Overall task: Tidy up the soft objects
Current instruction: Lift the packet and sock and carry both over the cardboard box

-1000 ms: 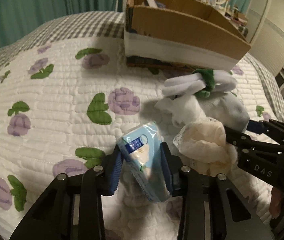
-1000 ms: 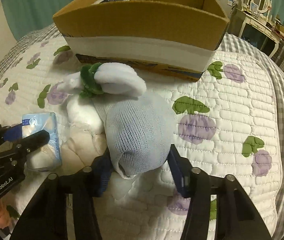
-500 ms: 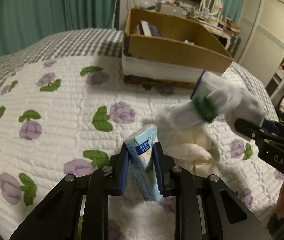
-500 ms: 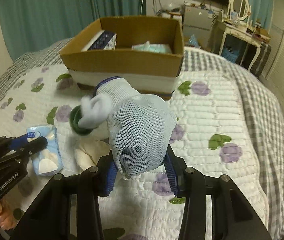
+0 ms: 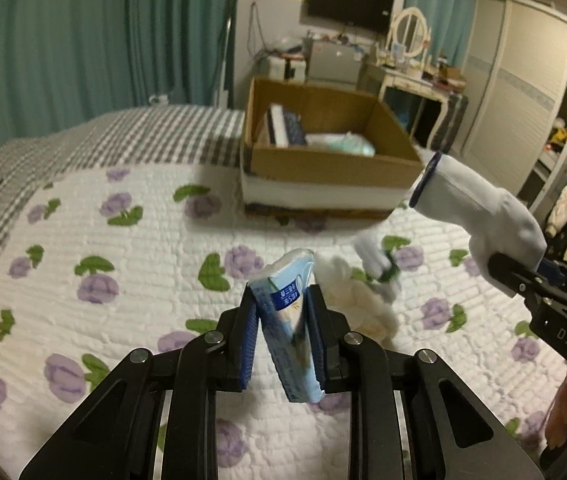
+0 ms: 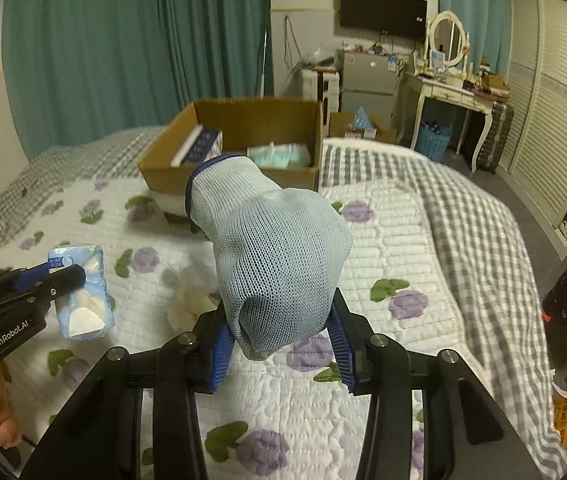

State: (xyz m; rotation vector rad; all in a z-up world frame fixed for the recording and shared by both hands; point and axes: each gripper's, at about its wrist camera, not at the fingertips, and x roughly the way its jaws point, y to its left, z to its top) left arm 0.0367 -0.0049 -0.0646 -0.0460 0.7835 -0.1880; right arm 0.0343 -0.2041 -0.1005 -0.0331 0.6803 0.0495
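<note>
We are in the carrying step: our left hand-held gripper (image 5: 281, 334) grasps the tissue pack (image 5: 289, 320) at lower centre, our right hand-held gripper (image 6: 279, 346) grasps the mesh sock (image 6: 271, 252), and next both must travel over the cardboard box (image 6: 239, 140) at upper centre and release.

Under me lay the bed (image 5: 83, 216), its white quilt printed with purple flowers. On it sat a cardboard box (image 5: 323, 168), a crumpled cream cloth (image 5: 363, 304) and a green-banded sock (image 5: 379, 260).
</note>
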